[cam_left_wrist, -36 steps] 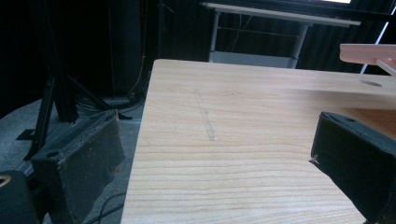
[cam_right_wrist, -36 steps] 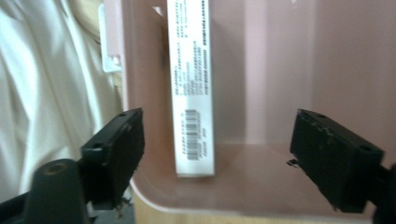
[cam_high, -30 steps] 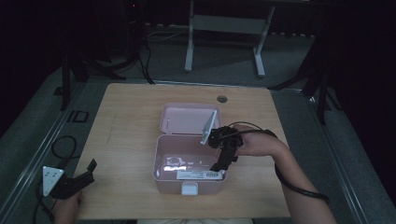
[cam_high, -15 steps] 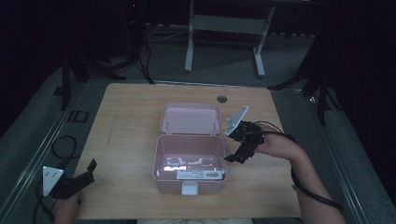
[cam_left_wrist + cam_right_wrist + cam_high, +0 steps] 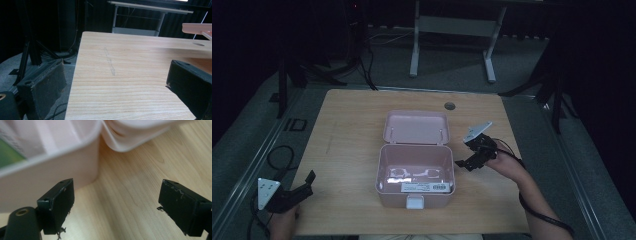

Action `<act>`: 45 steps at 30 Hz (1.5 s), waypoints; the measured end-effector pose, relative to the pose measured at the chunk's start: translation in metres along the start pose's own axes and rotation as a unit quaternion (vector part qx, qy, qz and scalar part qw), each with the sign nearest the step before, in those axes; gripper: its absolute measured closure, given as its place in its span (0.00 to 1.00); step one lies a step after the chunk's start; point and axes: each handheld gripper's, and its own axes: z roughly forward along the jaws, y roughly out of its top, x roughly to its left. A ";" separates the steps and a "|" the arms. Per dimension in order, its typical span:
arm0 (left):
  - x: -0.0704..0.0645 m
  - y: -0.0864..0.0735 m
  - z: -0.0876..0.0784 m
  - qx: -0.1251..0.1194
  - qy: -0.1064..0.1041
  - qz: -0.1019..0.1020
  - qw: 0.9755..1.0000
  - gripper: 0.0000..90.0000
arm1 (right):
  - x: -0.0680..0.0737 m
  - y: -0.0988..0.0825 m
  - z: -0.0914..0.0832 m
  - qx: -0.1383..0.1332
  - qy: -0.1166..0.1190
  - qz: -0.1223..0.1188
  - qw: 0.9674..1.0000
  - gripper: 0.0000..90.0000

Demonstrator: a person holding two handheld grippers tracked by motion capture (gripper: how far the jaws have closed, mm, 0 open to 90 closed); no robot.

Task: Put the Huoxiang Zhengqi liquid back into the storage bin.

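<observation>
A pink plastic box (image 5: 416, 195) stands open in the middle of the wooden table (image 5: 347, 135), its lid (image 5: 416, 127) laid back flat behind it. Inside lie a white label strip and some clear plastic. My right gripper (image 5: 464, 164) hovers just right of the box's right wall, open, with nothing between its jaws. In the right gripper view the box wall (image 5: 47, 175) and the lid's corner (image 5: 135, 137) fill the top, with my right gripper (image 5: 117, 205) over bare wood. My left gripper (image 5: 304, 182) is open at the table's front left corner, far from the box.
A round cable hole (image 5: 449, 106) sits in the table behind the lid. Metal stand legs (image 5: 452, 45) and cables lie on the dark floor beyond the table. A faint pencil mark (image 5: 110, 62) runs along the wood in the left gripper view.
My right gripper has pulled out from over the box and moved right, past its right wall. The lid has gone from upright to lying flat behind. The left gripper stayed still.
</observation>
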 end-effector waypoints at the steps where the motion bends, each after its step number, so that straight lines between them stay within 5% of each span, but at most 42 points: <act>1: 0.000 0.000 0.000 -0.001 0.000 0.000 1.000 0.03 | -0.002 -0.004 0.006 -0.003 -0.004 0.009 1.000 0.14; 9: 0.000 0.000 0.000 -0.001 -0.001 0.000 1.000 0.03 | -0.014 -0.037 0.038 -0.053 -0.032 0.060 0.996 0.14; 16: 0.000 0.000 0.000 -0.001 -0.001 -0.002 1.000 0.03 | -0.018 -0.056 0.047 -0.084 -0.076 0.086 0.990 0.14; 26: 0.000 0.000 0.000 -0.002 -0.001 -0.003 1.000 0.03 | -0.024 -0.082 0.043 -0.134 -0.160 0.158 0.965 0.13; 31: 0.000 0.000 0.000 -0.002 -0.001 -0.003 1.000 0.03 | -0.027 -0.094 0.040 -0.130 -0.170 0.179 0.960 0.13; 36: 0.000 0.000 -0.001 -0.003 -0.001 -0.002 1.000 0.03 | -0.030 -0.104 0.032 -0.131 -0.193 0.201 0.951 0.13; 45: 0.000 0.000 -0.001 -0.002 -0.001 -0.001 1.000 0.03 | -0.033 -0.120 0.021 -0.131 -0.204 0.231 0.942 0.13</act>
